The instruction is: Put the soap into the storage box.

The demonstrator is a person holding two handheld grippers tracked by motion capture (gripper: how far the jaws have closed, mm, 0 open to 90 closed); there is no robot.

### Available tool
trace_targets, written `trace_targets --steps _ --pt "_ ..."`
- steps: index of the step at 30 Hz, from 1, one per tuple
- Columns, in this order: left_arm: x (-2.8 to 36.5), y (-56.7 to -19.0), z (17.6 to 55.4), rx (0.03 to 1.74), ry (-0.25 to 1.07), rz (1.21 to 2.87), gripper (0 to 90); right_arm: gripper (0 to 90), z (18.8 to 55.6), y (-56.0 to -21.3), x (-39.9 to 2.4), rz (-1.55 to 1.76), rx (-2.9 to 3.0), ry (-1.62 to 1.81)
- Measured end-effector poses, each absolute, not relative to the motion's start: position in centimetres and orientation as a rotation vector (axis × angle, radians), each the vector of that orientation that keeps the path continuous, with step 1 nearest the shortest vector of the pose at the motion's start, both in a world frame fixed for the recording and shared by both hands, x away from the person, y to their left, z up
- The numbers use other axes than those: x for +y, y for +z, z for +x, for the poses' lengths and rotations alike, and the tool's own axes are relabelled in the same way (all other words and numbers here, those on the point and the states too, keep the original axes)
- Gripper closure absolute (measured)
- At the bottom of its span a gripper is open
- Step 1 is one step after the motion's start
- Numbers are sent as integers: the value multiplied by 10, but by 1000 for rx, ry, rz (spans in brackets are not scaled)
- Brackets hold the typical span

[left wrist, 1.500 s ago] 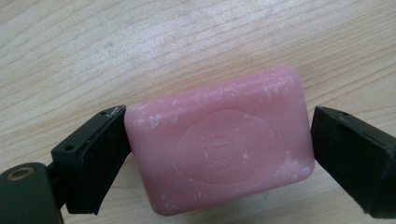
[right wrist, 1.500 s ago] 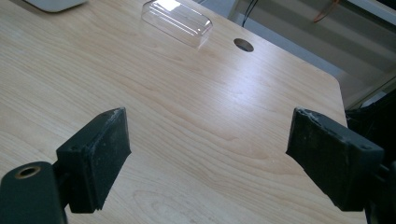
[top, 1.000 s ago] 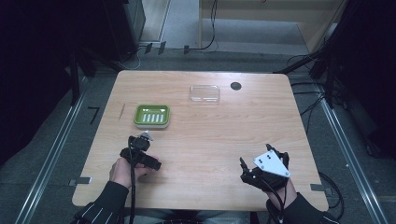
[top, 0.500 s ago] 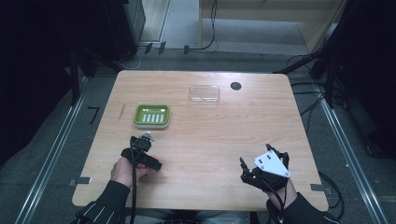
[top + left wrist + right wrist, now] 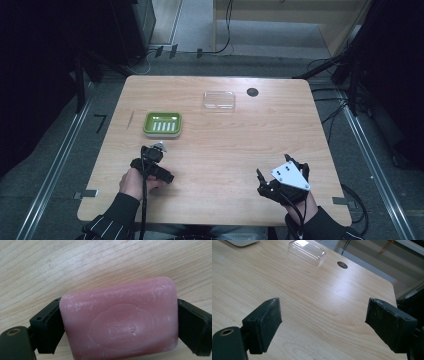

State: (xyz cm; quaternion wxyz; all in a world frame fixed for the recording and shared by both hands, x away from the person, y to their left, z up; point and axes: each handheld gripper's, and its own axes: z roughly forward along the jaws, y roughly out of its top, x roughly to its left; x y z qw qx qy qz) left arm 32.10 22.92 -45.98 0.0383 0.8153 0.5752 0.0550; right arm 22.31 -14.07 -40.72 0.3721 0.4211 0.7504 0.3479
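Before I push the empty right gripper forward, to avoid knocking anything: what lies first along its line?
Probably the clear plastic lid; bare wooden table lies ahead of the right gripper until there, though depth is uncertain.

Wooden table (image 5: pixel 220 150), grey floor (image 5: pixel 50 165)

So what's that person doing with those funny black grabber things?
A person sits at a wooden table with a gripper in each hand. The left gripper is shut on a pink bar of soap, low over the table, just in front of a green soap dish with a slotted white insert. The right gripper is open and holds nothing, near the table's front right. A clear plastic lid lies farther back.
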Motion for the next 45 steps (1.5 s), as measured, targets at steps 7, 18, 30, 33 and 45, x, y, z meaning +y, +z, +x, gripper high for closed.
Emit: trace_targets --steps 7,18,30,33,45 --pt "230 -459 321 1734 161 2517 105 131 223 -407 -141 1083 1918 895" --pt "236 -453 323 1702 162 2513 112 131 223 -407 -142 1083 1917 898" --pt "240 -445 331 1698 179 2486 114 131 224 -407 -142 1084 1919 897" --pt "240 -445 333 1685 176 2499 114 131 223 -407 -141 1083 1920 898" --pt "238 -437 343 1661 185 2495 115 131 224 -407 -141 1084 1922 896"
